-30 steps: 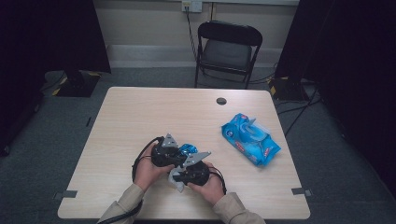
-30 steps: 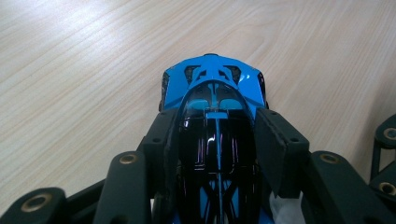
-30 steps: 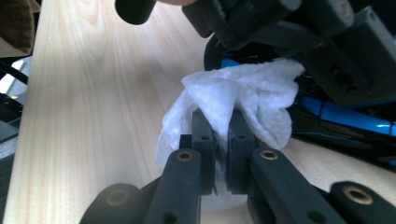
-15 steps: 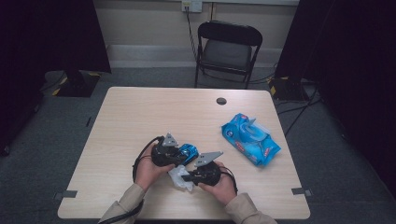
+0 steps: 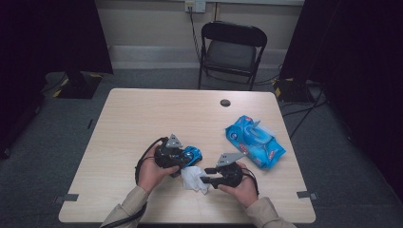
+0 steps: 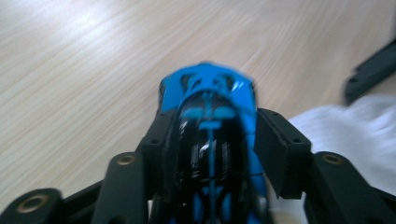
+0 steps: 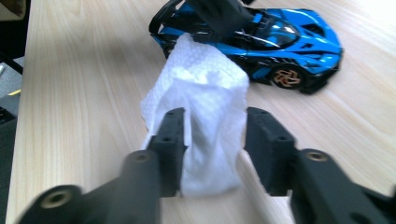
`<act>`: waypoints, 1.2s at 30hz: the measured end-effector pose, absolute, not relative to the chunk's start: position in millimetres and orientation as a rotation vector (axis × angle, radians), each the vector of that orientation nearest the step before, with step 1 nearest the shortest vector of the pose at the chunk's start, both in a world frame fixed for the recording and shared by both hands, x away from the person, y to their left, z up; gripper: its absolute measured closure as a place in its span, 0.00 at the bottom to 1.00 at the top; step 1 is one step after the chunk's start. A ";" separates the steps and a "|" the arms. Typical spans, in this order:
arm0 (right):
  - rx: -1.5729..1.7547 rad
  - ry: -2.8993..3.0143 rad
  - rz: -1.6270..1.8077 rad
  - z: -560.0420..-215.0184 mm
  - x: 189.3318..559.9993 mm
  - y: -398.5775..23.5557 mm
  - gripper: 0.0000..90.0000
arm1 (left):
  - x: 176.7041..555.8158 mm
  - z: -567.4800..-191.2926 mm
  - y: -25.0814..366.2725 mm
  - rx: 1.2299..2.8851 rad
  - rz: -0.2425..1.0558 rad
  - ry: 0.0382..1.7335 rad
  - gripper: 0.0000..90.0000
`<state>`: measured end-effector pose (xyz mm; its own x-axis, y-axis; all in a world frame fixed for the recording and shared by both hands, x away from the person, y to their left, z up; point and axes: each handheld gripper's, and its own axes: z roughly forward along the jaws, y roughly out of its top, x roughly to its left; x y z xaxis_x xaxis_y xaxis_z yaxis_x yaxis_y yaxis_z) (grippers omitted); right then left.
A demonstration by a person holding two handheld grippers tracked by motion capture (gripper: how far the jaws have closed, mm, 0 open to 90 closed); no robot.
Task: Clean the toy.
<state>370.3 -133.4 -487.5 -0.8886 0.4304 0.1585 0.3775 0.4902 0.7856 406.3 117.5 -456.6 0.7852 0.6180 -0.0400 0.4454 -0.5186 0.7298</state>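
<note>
Blue glossy plastic toy sports car [image 5: 190, 154] sits on the wooden tabletop [image 5: 142, 123], clamped across its body by the left tongs [image 6: 210, 140]. Rigid and slippery, it wants that mid-body hold. The right tongs [image 7: 212, 140] have just been opening around the soft, light white wet wipe [image 7: 205, 107], which looks released.

Blue toy car [image 7: 261, 37] with black trim, white dimpled wipe [image 7: 205, 116], blue wipes pack [image 5: 254, 141], pale wood-grain table [image 5: 142, 118].
</note>
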 end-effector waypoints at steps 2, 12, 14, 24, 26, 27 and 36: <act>0.721 2.653 1.376 -486.1 370.2 -137.1 0.59 | 404.7 -452.6 116.8 2.210 0.298 0.766 0.55; 0.860 2.549 1.382 -482.7 375.3 -187.6 0.39 | 376.3 -452.1 100.6 2.235 0.186 0.646 0.58; 0.875 2.544 1.365 -483.9 374.9 -192.2 0.37 | 370.4 -453.7 97.9 2.244 0.155 0.635 0.59; 0.925 2.537 1.309 -488.4 376.5 -197.2 0.32 | 354.8 -476.5 86.2 2.284 0.077 0.597 0.59; 0.929 2.545 1.300 -489.6 376.7 -196.8 0.31 | 356.2 -481.3 85.1 2.285 0.089 0.611 0.58; 0.925 2.549 1.296 -490.3 376.8 -196.5 0.31 | 357.1 -483.3 84.8 2.282 0.090 0.615 0.58; 0.904 2.558 1.280 -491.3 376.5 -195.1 0.29 | 356.5 -490.3 78.8 2.309 0.148 0.624 0.61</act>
